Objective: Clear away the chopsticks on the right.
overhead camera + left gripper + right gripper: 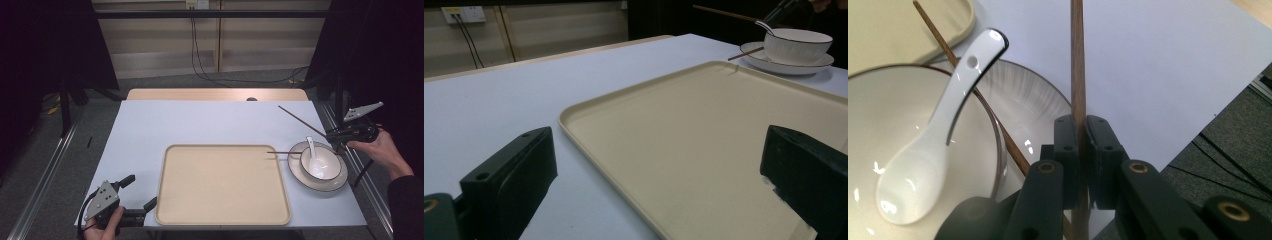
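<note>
A white bowl [321,163] with a white spoon [313,155] in it stands on a plate [296,172] at the table's right. My right gripper [334,133] hovers just beyond the bowl, shut on a brown chopstick [301,120] that points up and away to the left; in the right gripper view the chopstick [1078,60] is clamped between the jaws. A second chopstick [280,152] lies across the plate's rim and the tray's right edge, also seen as chopstick [938,37]. My left gripper [139,192] is open at the front left corner of the beige tray [222,185].
The tray [704,130] lies bare in the middle of the white table [200,120]. The left gripper's jaws straddle the tray's near corner. Cables hang from a wall socket [196,4] at the back. Dark metal frames [65,107] stand at both sides.
</note>
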Demonstrator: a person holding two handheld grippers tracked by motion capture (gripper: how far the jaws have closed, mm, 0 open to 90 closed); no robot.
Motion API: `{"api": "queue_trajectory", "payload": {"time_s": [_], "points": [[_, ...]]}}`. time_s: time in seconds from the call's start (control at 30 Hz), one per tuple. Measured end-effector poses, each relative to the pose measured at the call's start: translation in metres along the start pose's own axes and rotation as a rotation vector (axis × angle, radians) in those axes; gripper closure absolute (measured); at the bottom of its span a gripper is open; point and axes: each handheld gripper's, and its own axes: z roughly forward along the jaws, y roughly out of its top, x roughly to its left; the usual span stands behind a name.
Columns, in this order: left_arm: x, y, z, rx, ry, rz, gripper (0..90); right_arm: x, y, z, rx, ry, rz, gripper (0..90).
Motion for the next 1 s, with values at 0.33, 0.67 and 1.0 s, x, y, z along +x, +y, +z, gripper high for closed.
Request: {"api": "queue_trajectory", "payload": {"time_s": [0.33,0.67,1.0], "points": [[-0.001,0.0,0.0,-0.024,0.001,-0.001,1.6,0.025,0.011,-0.015,-0.035,-0.015,0.047,84.9],[0.0,-0.001,0.001,-0.034,0.007,-0.017,1.4,0.059,0.007,-0.026,-0.097,-0.034,0.079,84.9],[0.0,-0.001,0.0,-0.033,0.021,-0.011,1.4,0.098,-0.002,-0.029,-0.106,-0.027,0.157,84.9]]}}
